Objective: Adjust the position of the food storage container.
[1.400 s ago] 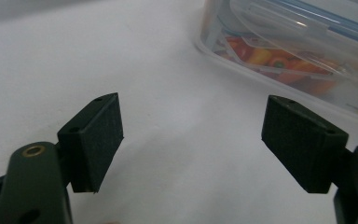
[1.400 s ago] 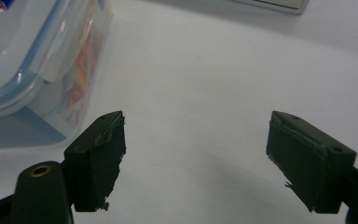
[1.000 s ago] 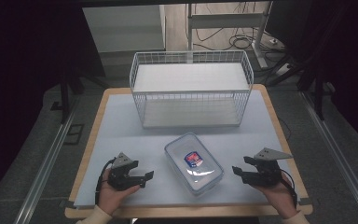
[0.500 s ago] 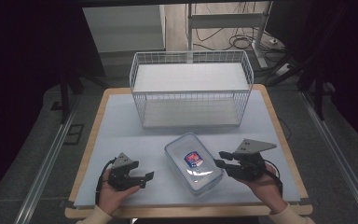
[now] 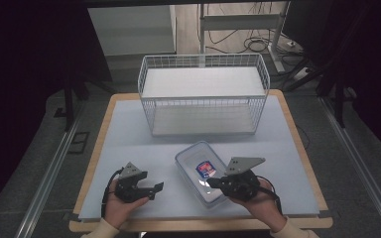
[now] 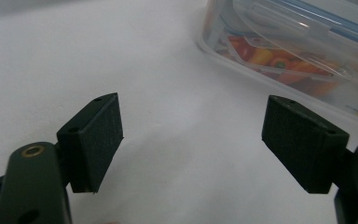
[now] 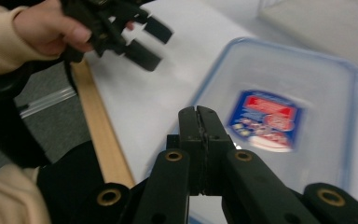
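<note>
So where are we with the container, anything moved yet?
Nothing looks placed yet: the lidded container lies on the table in front of the wire basket. The right gripper has just closed, with nothing between its jaws, above the container's near end. The left gripper waits open beside it. Gripping and any moving remain.

The room is dark at both sides. A grey floor lies around the wooden table. Far back, black cables lie by a white table leg.

Left gripper gapes wide; right gripper pressed closed.
</note>
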A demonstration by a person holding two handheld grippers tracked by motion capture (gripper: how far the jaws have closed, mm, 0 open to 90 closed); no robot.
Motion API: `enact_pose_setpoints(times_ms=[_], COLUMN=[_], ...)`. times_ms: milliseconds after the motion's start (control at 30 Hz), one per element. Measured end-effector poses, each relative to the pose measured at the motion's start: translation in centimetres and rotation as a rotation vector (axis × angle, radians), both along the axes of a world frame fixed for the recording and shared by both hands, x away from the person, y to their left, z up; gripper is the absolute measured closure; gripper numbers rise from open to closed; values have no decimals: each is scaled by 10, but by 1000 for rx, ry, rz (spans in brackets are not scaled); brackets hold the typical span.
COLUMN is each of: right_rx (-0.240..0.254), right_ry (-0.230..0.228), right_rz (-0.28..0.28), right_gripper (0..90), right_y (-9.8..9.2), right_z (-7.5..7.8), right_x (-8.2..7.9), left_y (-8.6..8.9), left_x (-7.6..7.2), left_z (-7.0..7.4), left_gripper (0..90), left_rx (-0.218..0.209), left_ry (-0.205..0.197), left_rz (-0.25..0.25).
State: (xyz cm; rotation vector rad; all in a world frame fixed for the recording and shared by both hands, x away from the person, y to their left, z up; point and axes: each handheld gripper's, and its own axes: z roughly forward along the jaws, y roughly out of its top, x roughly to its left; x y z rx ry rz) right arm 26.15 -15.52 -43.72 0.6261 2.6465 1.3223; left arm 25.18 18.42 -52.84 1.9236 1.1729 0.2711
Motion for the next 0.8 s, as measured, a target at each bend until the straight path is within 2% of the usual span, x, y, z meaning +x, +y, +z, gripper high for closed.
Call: enact_pose_setpoints(times_ms=[167, 233, 300, 367, 500, 567, 733, 800], right_rx=[-21, -48, -57, -95, -131, -166, -180, -192], right_ry=[16, 30, 34, 28, 14, 8, 0, -26], right_rz=[39, 70, 76, 98, 98, 89, 76, 75], right_gripper=[900, 900, 900, 900, 900, 900, 900, 900], right_y=[12, 23, 27, 37, 42, 45, 46, 47], right_z=[-8, -17, -19, -26, -32, -39, -44, -43], right_x=[-9, -17, -20, -28, -33, -33, -32, -34], left_y=[0, 0, 0, 0, -1, 0, 0, 0], left_x=[1, 0, 0, 0, 0, 0, 1, 1], left_z=[-1, -1, -1, 0, -1, -1, -2, -1], left_gripper=[200, 200, 200, 200, 200, 200, 200, 200], left_rx=[2, 2, 2, 4, 5, 4, 7, 7], left_ry=[4, 1, 1, 1, 0, 1, 3, 2], left_rz=[-1, 0, 0, -1, -4, -4, -4, -5])
